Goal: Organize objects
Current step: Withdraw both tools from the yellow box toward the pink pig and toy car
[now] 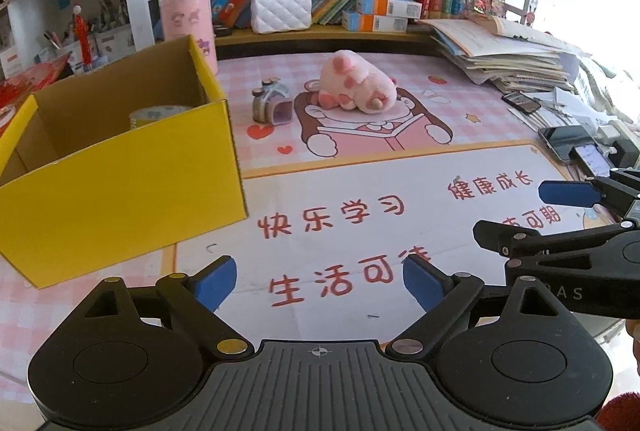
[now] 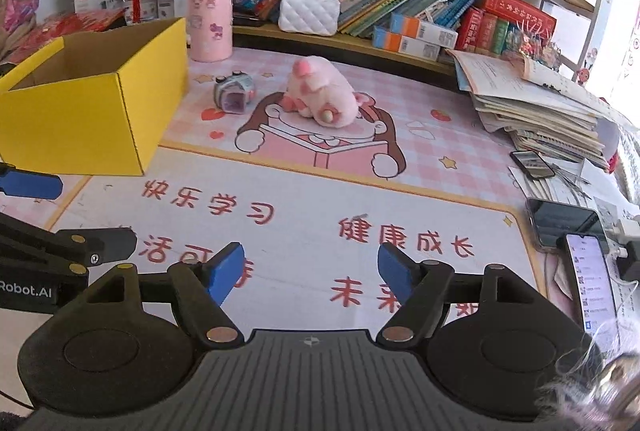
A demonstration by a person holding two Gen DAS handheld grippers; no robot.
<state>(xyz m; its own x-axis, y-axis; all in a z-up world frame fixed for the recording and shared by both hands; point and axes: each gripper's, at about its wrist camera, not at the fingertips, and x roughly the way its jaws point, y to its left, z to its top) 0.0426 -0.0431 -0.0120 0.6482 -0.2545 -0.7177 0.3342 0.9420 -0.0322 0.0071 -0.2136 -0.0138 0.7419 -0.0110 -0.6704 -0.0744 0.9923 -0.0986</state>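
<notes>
Left wrist view: left gripper (image 1: 316, 281), jaws wide and empty, above the desk mat (image 1: 360, 231). Plush toy (image 1: 358, 85) lies well ahead and slightly right, long axis slanting toward the claw's right; small camera-shaped toy (image 1: 270, 105) just left of it; yellow box (image 1: 120, 187) near, ahead-left, with a tape roll (image 1: 158, 115) inside.

Right wrist view: right gripper (image 2: 312, 267), also wide and empty. Plush toy (image 2: 320, 97) sits almost dead ahead, so this arm seems better aligned. Box interior is hidden here.

Fluffy plush toy (image 1: 358, 82), matt cardboard box (image 1: 120, 167)
</notes>
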